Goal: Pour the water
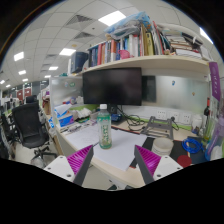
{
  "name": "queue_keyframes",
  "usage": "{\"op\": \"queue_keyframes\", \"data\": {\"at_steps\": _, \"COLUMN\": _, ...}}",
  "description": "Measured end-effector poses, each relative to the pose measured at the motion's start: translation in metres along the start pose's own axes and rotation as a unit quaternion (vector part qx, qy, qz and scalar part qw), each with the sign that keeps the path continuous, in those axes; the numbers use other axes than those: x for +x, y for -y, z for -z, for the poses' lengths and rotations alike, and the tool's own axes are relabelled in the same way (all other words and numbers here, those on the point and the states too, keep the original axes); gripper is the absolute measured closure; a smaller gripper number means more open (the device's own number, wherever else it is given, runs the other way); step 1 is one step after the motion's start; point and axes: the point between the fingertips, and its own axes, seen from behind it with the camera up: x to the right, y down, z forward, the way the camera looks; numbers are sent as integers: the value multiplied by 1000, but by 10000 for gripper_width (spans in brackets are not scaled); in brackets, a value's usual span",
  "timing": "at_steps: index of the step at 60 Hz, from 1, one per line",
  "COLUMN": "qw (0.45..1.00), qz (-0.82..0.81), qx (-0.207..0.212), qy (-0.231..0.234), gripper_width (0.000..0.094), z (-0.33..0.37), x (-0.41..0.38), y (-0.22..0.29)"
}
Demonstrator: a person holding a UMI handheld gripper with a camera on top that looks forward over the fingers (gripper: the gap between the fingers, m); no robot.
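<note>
Gripper (pixel 113 163) at lower centre of frame, fingers (pixel 81 160) apart, nothing between them. Bottle (pixel 104 127) with green label stands upright on the white surface (pixel 118 150), centre of frame, beyond the fingers and slightly left of the gap. Dark monitor (pixel 112 86) behind it. Bookshelf (pixel 130 45) in upper centre. Office chair (pixel 27 127) at left. Blue cup (pixel 194 150) at lower right.

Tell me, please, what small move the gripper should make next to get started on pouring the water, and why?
Probably move the gripper forward and slightly left toward the clear plastic bottle with the green label. The bottle stands upright on the white desk, beyond the open fingers and left of their centre line, not yet between the magenta pads. Nothing is held, so closing now would likely grasp nothing.
</note>
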Motion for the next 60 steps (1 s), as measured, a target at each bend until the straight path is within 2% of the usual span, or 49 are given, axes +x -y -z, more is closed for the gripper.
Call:
{"op": "queue_keyframes", "data": {"at_steps": 7, "qw": 1000, "qz": 5, "qx": 18, "qy": 3, "gripper_width": 75, "z": -67, "x": -31, "y": 7}}
{"op": "queue_keyframes", "data": {"at_steps": 16, "qw": 998, "qz": -15, "qx": 43, "qy": -32, "gripper_width": 73, "z": -144, "x": -42, "y": 21}}
{"op": "queue_keyframes", "data": {"at_steps": 31, "qw": 995, "qz": 7, "qx": 48, "qy": -87, "gripper_width": 92, "z": -237, "x": -35, "y": 12}}
{"op": "queue_keyframes", "data": {"at_steps": 38, "qw": 991, "qz": 11, "qx": 54, "qy": -118, "gripper_width": 224, "z": -254, "x": -23, "y": 14}}
{"op": "queue_keyframes", "data": {"at_steps": 40, "qw": 990, "qz": 6, "qx": 56, "qy": -126, "gripper_width": 297, "z": -257, "x": -19, "y": 15}}
{"op": "queue_keyframes", "data": {"at_steps": 42, "qw": 989, "qz": -2, "qx": 58, "qy": -137, "gripper_width": 414, "z": -258, "x": -15, "y": 15}}
{"op": "queue_keyframes", "data": {"at_steps": 43, "qw": 989, "qz": -6, "qx": 58, "qy": -137, "gripper_width": 435, "z": -259, "x": -14, "y": 15}}
{"op": "queue_keyframes", "data": {"at_steps": 47, "qw": 987, "qz": -13, "qx": 56, "qy": -150, "gripper_width": 465, "z": -262, "x": -10, "y": 15}}
{"op": "queue_keyframes", "data": {"at_steps": 56, "qw": 981, "qz": -5, "qx": 42, "qy": -190, "gripper_width": 598, "z": -260, "x": 3, "y": 14}}
{"op": "queue_keyframes", "data": {"at_steps": 60, "qw": 978, "qz": -15, "qx": 42, "qy": -202, "gripper_width": 613, "z": -255, "x": 7, "y": 16}}
